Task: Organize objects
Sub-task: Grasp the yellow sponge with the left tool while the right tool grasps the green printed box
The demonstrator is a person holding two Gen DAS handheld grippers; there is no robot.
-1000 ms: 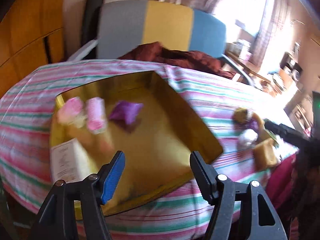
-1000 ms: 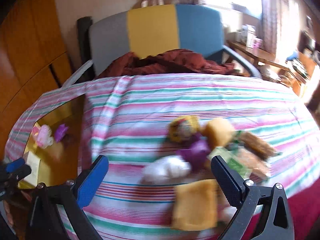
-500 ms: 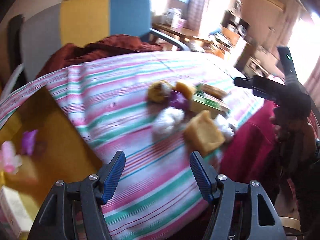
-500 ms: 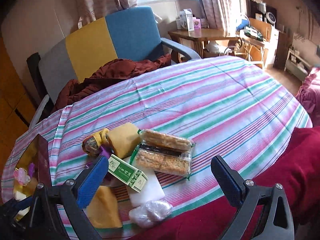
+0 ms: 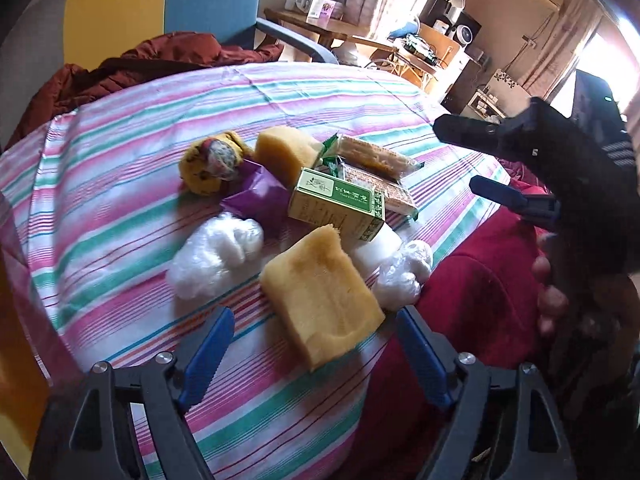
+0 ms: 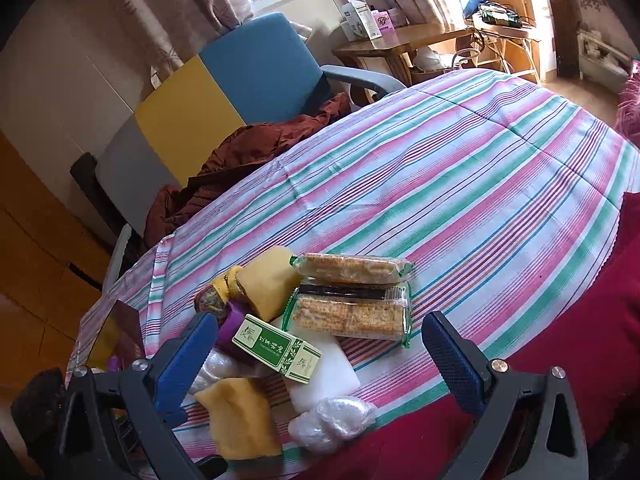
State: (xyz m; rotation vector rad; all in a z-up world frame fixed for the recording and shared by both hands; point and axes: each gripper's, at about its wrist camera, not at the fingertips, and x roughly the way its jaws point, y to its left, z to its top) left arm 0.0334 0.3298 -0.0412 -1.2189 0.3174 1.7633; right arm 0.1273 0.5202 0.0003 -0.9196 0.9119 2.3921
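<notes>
Desk under a striped cloth; the loose objects sit heaped at its near edge. In the heap: a green carton, two wrapped cracker packs, a purple packet, two yellow sponges, the nearer one right at the edge, and two crumpled clear plastic wads.

Left hand-held gripper: jaws wide apart, empty, lined up on the near sponge, which lies just ahead between the blue pads.

Right hand-held gripper: also spread and empty, hovering above the carton and the white block beneath it.

A corner of a gold-lined box shows at the far left of the right wrist view; likely the destination.

Judgement: the step in hand is the left pick of the sponge. To do it well, come down low, straddle the short sides, close gently since it will squash. Mind the plastic wad touching its right side, and the desk edge.
</notes>
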